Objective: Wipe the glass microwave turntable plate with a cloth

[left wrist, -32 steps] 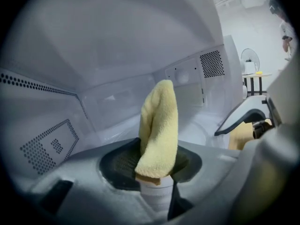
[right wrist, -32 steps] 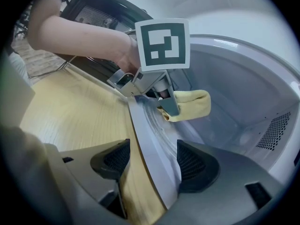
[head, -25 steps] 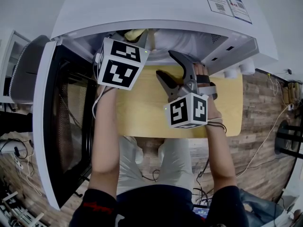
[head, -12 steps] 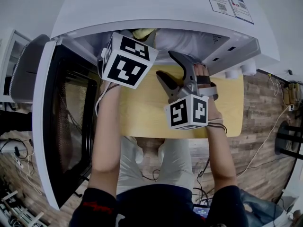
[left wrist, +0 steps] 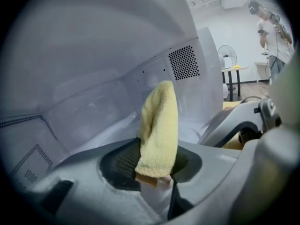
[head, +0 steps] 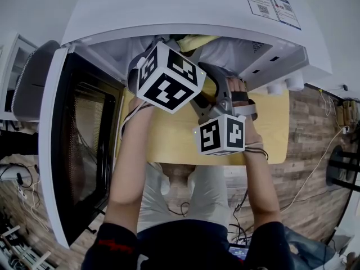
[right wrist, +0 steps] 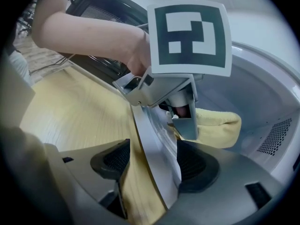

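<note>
Both your tongs were loaded. Your left gripper (left wrist: 155, 164) was clamped on the yellow cloth (left wrist: 159, 125), which stood up ahead of its jaws. Your right gripper (right wrist: 154, 165) pinched the glass plate (right wrist: 151, 146) by its rim, on edge, with the cloth against the plate just beyond those jaws.

Head view steeply down over microwave (head: 169, 10), gripper views close, sharing cloth (left wrist: 158, 125)
</note>
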A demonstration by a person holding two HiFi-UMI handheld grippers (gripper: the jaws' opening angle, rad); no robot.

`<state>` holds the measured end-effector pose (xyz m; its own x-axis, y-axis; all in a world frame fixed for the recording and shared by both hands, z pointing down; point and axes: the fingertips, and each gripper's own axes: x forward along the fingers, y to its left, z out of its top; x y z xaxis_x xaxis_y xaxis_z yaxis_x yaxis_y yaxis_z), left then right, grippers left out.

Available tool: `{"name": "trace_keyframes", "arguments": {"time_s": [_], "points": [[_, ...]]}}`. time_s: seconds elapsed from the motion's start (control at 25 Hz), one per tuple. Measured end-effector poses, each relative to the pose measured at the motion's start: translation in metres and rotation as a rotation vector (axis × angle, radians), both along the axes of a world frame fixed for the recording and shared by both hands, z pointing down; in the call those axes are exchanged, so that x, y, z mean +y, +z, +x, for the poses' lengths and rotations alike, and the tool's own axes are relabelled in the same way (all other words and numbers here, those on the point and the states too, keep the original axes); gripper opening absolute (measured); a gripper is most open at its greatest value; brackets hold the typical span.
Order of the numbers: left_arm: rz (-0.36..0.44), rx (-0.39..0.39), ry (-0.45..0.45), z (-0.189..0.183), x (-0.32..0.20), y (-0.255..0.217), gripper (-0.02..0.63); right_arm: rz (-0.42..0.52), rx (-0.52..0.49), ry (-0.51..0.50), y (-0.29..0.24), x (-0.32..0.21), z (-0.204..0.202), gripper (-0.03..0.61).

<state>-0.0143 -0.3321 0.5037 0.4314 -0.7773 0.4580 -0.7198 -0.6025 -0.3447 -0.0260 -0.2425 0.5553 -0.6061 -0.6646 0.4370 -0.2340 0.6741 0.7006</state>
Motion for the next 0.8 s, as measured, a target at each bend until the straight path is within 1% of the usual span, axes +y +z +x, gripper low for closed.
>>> {"name": "trace_keyframes", "arguments": {"time_s": [0.16,0.56,0.68,0.8], "points": [[0.004,-0.014,0.015,0.004,0.001,0.0,0.13,0.0,-0.002,0.001,0.0,0.0,0.0,0.276],[0.018,-0.002,0.017,0.0,0.001,0.0,0.131,0.005,0.003,-0.001,0.0,0.0,-0.001,0.276],[0.026,-0.016,0.009,-0.005,0.0,0.0,0.132,0.009,0.006,0.0,0.0,0.0,-0.001,0.276],[0.026,-0.021,-0.017,-0.015,0.0,0.0,0.131,0.012,0.007,0.001,0.001,0.0,-0.001,0.276]]}}
